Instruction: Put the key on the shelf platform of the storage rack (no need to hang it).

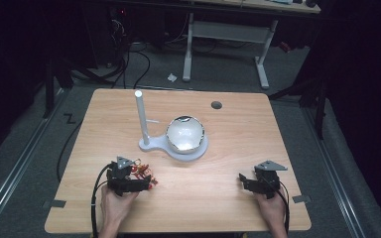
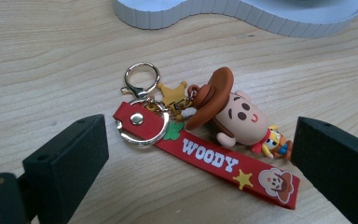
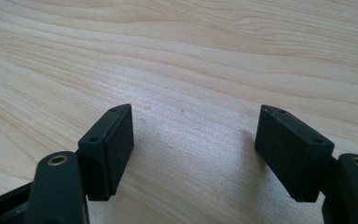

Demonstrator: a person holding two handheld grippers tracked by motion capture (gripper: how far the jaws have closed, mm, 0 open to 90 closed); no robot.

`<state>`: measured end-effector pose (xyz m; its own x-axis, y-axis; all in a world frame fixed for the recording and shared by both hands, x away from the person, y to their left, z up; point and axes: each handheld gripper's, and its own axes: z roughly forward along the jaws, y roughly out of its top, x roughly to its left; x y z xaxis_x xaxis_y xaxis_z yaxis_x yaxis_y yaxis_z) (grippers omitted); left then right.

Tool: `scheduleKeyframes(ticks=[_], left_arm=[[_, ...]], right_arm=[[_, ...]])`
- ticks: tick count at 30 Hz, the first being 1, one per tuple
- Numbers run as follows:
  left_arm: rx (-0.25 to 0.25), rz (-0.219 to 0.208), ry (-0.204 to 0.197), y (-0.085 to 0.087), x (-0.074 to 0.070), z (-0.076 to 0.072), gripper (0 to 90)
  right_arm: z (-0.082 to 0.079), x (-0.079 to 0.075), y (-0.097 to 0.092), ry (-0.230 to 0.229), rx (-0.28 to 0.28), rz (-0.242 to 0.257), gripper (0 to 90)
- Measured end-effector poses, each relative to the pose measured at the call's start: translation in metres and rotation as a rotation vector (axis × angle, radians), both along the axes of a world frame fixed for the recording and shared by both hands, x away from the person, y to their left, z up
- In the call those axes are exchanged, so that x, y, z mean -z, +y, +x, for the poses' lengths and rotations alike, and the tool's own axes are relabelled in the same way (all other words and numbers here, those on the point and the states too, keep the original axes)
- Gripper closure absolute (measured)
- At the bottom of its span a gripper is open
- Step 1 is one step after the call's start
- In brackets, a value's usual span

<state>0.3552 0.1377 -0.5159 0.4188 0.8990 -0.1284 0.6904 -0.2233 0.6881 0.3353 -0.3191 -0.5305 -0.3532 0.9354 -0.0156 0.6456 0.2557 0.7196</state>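
On the wooden desk [image 1: 228,163], a Woody keychain [image 2: 205,140] lies flat between the left gripper [image 2: 200,154] fingers, spread wide, not yet pinching; likely next: close on it; right gripper [image 3: 193,140] fingers spread, empty

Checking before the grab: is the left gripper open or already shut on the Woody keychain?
Open. The left gripper has its fingers spread wide on either side of the keychain, which lies flat on the table, ungripped.
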Motion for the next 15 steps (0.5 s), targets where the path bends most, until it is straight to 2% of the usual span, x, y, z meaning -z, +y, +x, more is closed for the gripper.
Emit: scheduleKeyframes(ticks=[5,15], left_arm=[[-0.014,-0.005,0.015,-0.004,0.002,0.004,1.7],[0.002,0.004,0.053,-0.013,0.01,0.011,1.0]], right_arm=[[0.0,0.0,0.0,0.0,0.0,0.0,28.4],[0.0,0.0,0.0,-0.001,-0.001,-0.001,28.3]])
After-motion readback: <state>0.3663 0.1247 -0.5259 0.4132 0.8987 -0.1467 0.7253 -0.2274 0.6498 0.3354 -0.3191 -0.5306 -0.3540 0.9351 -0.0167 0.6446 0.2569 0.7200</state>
